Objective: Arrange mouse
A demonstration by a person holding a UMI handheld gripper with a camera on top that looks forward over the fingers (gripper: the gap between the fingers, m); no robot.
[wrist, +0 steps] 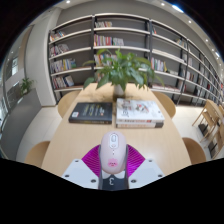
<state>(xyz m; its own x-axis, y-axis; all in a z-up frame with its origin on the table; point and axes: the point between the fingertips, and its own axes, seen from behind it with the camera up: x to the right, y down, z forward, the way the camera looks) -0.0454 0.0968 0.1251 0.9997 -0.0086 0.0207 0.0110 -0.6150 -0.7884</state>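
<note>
A white computer mouse (112, 147) with a grey scroll wheel sits between my gripper's (112, 158) two magenta pads (94, 158), above a pale wooden table (70, 140). Both pads press against its sides and it points forward along the fingers. The mouse appears held off the tabletop.
A black book (92, 111) and a white book (139, 112) lie side by side further along the table. A leafy potted plant (120, 68) stands behind them. Tall bookshelves (120, 35) line the back wall. Chairs (213, 122) stand at the right.
</note>
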